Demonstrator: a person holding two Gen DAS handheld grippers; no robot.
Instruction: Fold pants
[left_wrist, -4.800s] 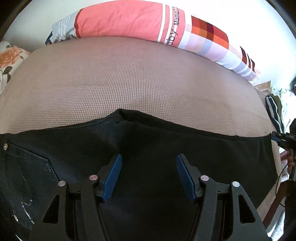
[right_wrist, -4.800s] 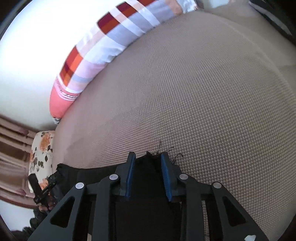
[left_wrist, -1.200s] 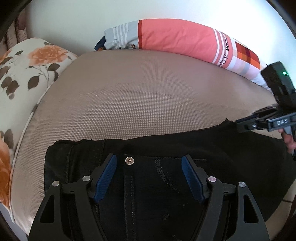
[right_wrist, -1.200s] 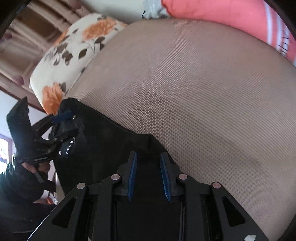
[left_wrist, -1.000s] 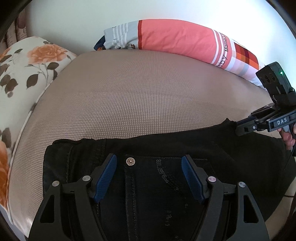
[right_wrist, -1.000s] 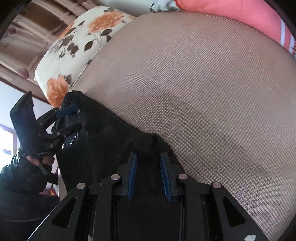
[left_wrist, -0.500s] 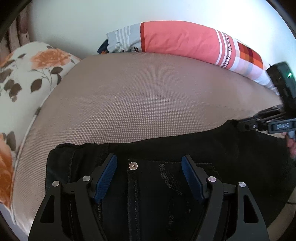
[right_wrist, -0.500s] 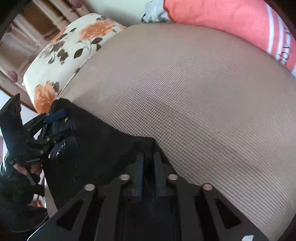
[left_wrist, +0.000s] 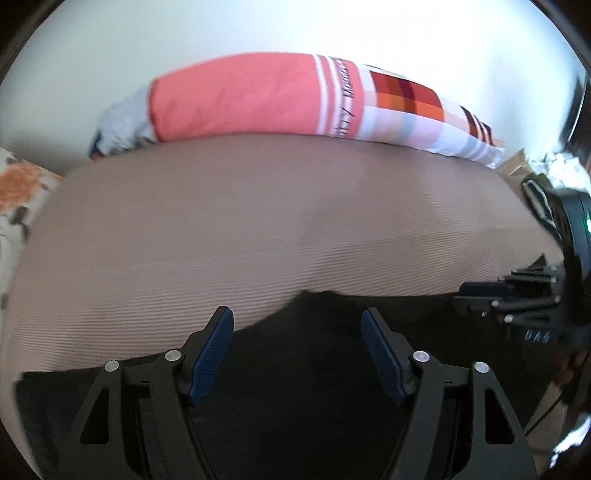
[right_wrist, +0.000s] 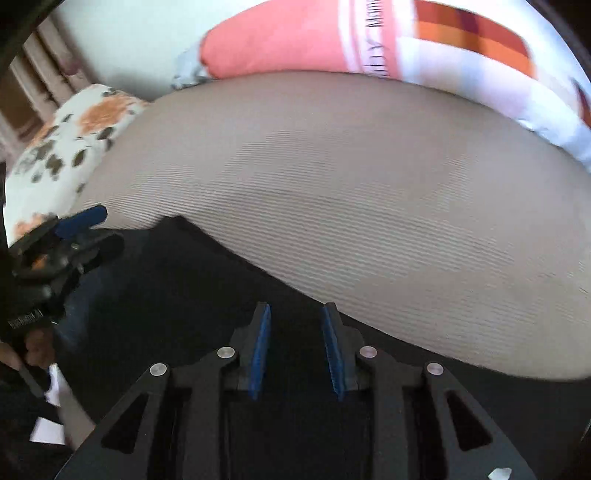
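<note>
The black pants (left_wrist: 303, 369) lie folded along the near edge of a tan mattress (left_wrist: 258, 229). My left gripper (left_wrist: 297, 354) is open over them, with its blue pads wide apart and nothing between them. My right gripper (right_wrist: 297, 350) hangs just over the pants (right_wrist: 192, 288) with its jaws partly apart, and I see no fabric pinched between them. In the left wrist view the right gripper (left_wrist: 524, 306) is at the right end of the pants. In the right wrist view the left gripper (right_wrist: 62, 240) is at their left end. Both views are blurred.
A long pink, white and checked bolster (left_wrist: 295, 99) lies along the back by the white wall. A floral pillow (right_wrist: 70, 140) sits at the left end of the mattress. Striped clothing (left_wrist: 539, 199) lies off the right edge.
My right gripper has opened from fully shut and let go of the pants leg. My left gripper swung right, so the waist button is out of its view. Both cameras are moving.
</note>
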